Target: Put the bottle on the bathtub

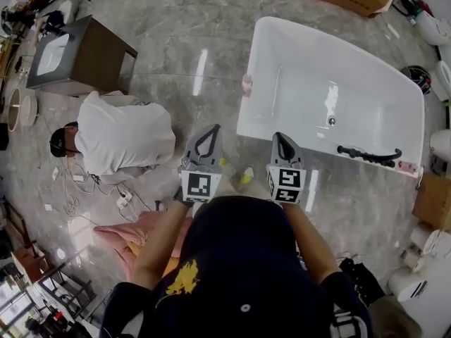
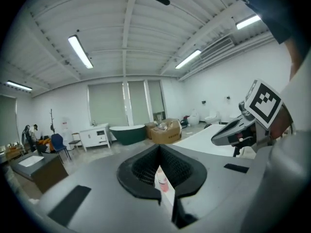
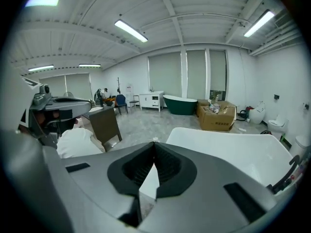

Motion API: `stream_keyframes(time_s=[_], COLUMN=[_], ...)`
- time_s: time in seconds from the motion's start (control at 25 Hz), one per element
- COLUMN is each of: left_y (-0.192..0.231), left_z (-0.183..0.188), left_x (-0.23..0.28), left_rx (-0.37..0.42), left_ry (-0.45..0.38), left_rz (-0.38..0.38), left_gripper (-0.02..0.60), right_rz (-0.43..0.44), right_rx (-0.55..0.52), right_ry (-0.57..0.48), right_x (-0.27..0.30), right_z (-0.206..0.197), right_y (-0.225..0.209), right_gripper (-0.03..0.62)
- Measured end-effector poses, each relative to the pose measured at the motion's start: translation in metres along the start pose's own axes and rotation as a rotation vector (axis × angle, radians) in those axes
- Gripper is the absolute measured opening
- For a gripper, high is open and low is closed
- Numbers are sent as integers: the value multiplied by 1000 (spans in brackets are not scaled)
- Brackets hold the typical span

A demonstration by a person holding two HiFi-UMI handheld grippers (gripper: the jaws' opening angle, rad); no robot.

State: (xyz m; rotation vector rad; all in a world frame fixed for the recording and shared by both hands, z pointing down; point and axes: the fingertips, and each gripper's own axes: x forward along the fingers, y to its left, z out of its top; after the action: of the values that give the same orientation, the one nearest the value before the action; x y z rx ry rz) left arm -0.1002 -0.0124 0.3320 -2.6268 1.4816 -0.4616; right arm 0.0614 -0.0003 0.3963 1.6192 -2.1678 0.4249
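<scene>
bottle (image 1: 246, 84): small, pale with pink, apparently upright, at the outer left rim of the bathtub, whether on it or just beside cannot be told | bathtub (image 1: 262, 36): white, freestanding, long oval, on grey marble floor, basin bare, drain in middle, black fitting lying at its right end

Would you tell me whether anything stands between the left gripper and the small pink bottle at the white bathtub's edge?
Nothing visible: only bare grey marble floor lies between the left gripper and the small pink bottle.
</scene>
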Motion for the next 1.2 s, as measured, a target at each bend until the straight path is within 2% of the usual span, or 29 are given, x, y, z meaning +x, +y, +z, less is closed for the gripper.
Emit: stream_keyframes(time_s=[0.16,0.4,0.64,0.84,1.2], left_y=[-19,-45,-37,-43,-56], left_z=[0,12,17,23,19], left_x=[-31,-46,-47,-46,-43], left_rx=[-64,-52,-122,-98,-79], left_ry=[36,12,-5,-4,32], left_rz=[7,-11,12,2,-31], left_gripper=[18,18,18,18,18], right_rz=[23,38,33,12,36], right_rx=[-12,-26,72,90,97], right_ry=[-38,-77,-92,-90,-78], right_x=[-32,-73,-88,-99,-101], right_z=[9,16,4,-2,-12], right_y=[0,-14,-27,-40,-40], right_gripper=[2,2,2,2,2])
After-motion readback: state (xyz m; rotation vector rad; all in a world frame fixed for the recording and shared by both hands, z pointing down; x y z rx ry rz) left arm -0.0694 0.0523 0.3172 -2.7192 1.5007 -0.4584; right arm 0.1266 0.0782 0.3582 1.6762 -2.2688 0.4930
